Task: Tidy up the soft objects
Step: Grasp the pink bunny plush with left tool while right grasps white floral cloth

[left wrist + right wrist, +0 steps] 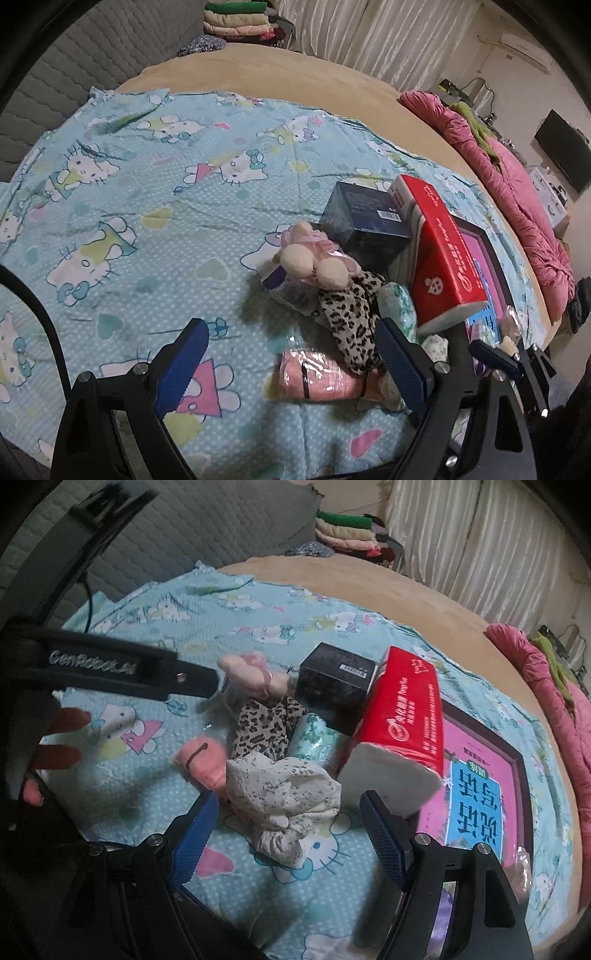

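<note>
Lying crumpled at the centre of the right wrist view, the white speckled cloth bundle (282, 794) sits on the blue cat-print bedsheet (110, 775), just ahead of my right claw (288, 834), its long axis running away from me between the released fingers. My left claw (291, 365), also spread and empty, faces the pink wrapped roll (317, 376) instead.

Flat pink-and-blue printed book (476, 775) runs half under the red tissue pack (402, 716); its near corner's hidden behind the right gripper's black finger.
</note>
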The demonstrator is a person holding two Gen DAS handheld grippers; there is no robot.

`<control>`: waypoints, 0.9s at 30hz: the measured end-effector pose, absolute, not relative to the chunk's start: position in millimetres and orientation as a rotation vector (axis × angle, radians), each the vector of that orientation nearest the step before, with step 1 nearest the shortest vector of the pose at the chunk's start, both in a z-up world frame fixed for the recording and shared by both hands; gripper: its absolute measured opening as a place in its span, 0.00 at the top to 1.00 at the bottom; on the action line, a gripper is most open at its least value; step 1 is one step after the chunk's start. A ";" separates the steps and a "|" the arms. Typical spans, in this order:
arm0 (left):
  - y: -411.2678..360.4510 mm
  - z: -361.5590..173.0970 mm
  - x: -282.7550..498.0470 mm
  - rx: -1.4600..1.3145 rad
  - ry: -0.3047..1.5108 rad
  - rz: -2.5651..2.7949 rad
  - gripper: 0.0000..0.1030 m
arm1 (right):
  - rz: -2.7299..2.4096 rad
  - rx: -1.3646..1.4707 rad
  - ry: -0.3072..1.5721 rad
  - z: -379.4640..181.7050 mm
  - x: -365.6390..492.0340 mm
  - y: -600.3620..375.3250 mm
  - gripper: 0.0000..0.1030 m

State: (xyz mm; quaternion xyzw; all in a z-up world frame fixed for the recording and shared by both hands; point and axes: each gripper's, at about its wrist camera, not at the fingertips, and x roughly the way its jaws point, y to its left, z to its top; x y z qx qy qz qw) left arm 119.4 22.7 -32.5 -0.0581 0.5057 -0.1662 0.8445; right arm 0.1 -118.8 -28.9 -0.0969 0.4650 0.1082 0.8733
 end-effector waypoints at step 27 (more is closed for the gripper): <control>-14.5 -55.8 172.2 -0.010 1.070 -0.358 0.11 | 0.260 -0.344 0.956 -66.1 21.6 -92.9 0.70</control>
